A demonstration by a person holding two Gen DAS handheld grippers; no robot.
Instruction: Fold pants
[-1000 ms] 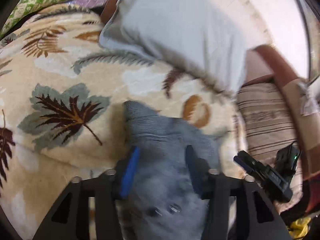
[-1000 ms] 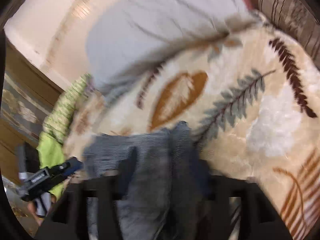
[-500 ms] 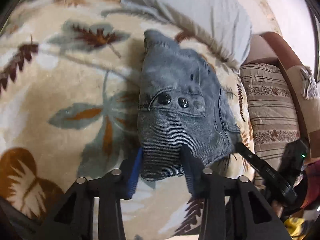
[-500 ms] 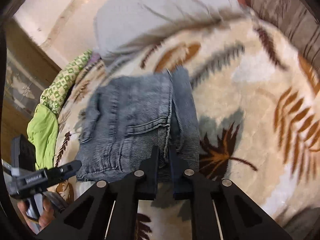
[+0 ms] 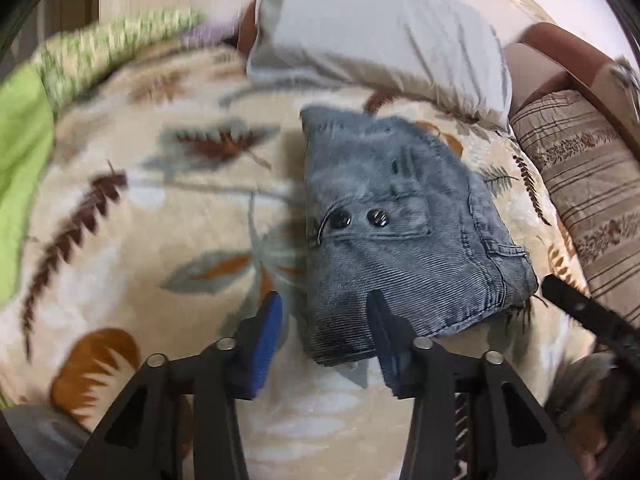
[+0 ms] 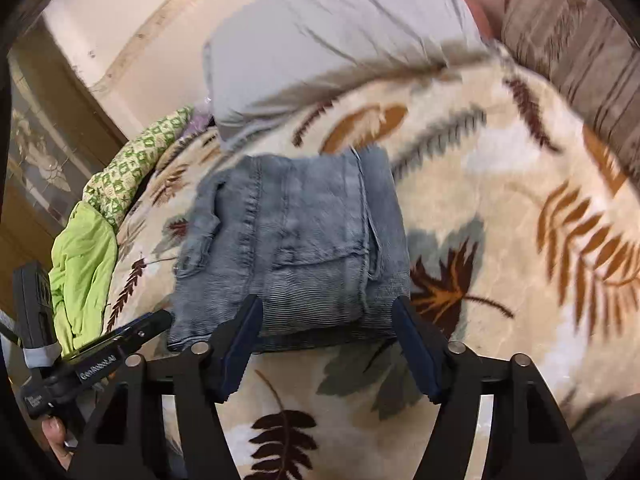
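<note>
The grey-blue denim pants (image 5: 400, 232) lie folded into a compact bundle on the leaf-patterned blanket (image 5: 160, 208); two dark buttons show on top. They also show in the right wrist view (image 6: 296, 244). My left gripper (image 5: 324, 304) is open, its fingertips at the bundle's near edge, holding nothing. My right gripper (image 6: 326, 308) is open, its fingers either side of the bundle's near edge, holding nothing. Each gripper shows at the edge of the other's view.
A grey pillow (image 5: 380, 28) lies at the head of the bed, behind the pants. A striped brown cushion (image 5: 580, 184) lies to the right. Green cloth (image 6: 84, 264) is heaped at the blanket's left edge. A wooden door stands at far left.
Both grippers carried the pants down onto the blanket, then opened and let go. They have drawn back a little from the folded bundle.
</note>
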